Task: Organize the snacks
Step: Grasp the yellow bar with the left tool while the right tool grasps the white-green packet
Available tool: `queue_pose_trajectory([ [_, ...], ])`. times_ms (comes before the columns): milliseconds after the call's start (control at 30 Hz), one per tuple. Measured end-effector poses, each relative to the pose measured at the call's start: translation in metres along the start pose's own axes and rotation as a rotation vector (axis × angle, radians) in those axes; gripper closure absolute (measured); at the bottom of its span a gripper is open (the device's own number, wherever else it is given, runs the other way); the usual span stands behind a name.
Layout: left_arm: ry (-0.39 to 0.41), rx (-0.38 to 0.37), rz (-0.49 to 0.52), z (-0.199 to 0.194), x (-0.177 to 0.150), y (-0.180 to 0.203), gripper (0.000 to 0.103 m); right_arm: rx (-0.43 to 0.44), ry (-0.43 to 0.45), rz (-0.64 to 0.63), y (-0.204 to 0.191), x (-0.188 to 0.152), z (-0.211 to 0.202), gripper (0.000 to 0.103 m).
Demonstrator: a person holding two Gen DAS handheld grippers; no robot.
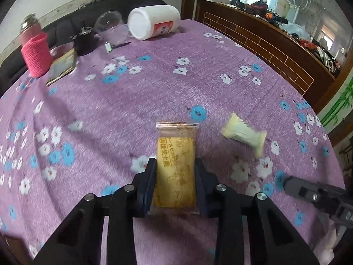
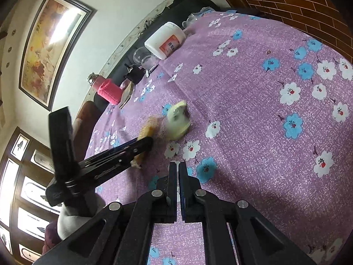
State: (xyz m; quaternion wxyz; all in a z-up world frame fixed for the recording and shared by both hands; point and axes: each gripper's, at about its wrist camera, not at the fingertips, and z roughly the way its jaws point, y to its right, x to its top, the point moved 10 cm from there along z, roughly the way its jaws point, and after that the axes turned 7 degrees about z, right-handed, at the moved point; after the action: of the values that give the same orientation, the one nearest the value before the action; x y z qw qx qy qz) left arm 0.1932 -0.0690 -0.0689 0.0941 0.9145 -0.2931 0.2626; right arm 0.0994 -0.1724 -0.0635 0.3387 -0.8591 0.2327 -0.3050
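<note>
My left gripper [image 1: 175,165] is shut on an orange-yellow wrapped snack packet [image 1: 175,165] and holds it just above the purple flowered tablecloth [image 1: 132,101]. A pale yellow wrapped snack [image 1: 243,133] lies on the cloth to its right. In the right wrist view, my right gripper [image 2: 177,165] is shut and empty, low over the cloth. The left gripper [image 2: 141,145] with the orange packet [image 2: 146,132] is ahead of it to the left, beside the pale yellow snack [image 2: 177,121].
At the far edge stand a tipped white jar [image 1: 153,21], a clear plastic cup [image 1: 110,25], a pink sleeved bottle [image 1: 35,50], a dark small object [image 1: 85,39] and a gold packet [image 1: 62,66]. A wooden cabinet [image 1: 264,50] borders the right side.
</note>
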Motion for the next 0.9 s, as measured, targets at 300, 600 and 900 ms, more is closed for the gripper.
queue_pose_trajectory([
  [300, 0.081, -0.061, -0.084, -0.068, -0.043, -0.006, 0.071, -0.152, 0.060, -0.158, -0.014, 0.032, -0.003, 0.039],
  [600, 0.148, -0.104, -0.255, -0.133, -0.095, -0.041, 0.071, -0.322, -0.062, -0.517, -0.031, 0.045, 0.063, 0.043],
  [900, 0.206, -0.143, -0.416, -0.163, -0.135, -0.068, 0.071, -0.425, -0.082, -0.547, -0.026, 0.024, 0.061, 0.073],
])
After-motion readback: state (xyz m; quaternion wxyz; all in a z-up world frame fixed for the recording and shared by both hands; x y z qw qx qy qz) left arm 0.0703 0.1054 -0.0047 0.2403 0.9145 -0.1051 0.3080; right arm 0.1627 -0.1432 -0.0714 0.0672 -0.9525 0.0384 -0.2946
